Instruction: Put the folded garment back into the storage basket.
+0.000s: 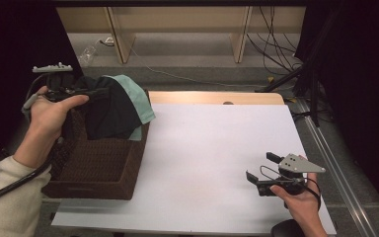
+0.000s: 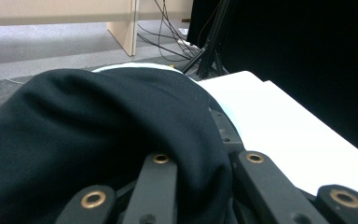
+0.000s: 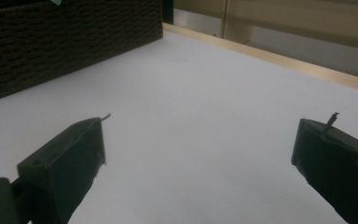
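A dark navy garment (image 1: 107, 111) hangs over a brown wicker basket (image 1: 103, 165) at the table's left, with a teal cloth (image 1: 138, 96) draped behind and beside it. My left gripper (image 1: 92, 93) is held above the basket, shut on the navy garment. In the left gripper view the navy garment (image 2: 98, 135) lies bunched over the jaws and hides their tips. My right gripper (image 1: 261, 167) rests low over the white table (image 1: 202, 148) at the right, jaws wide apart. Nothing sits between the right gripper's (image 3: 200, 149) fingers.
The basket (image 3: 65, 42) stands at the table's left edge. A wooden strip (image 1: 217, 97) runs along the table's far edge. Beyond it are grey carpet, wooden furniture legs (image 1: 121, 34), cables and a black stand (image 1: 301, 69) at the back right.
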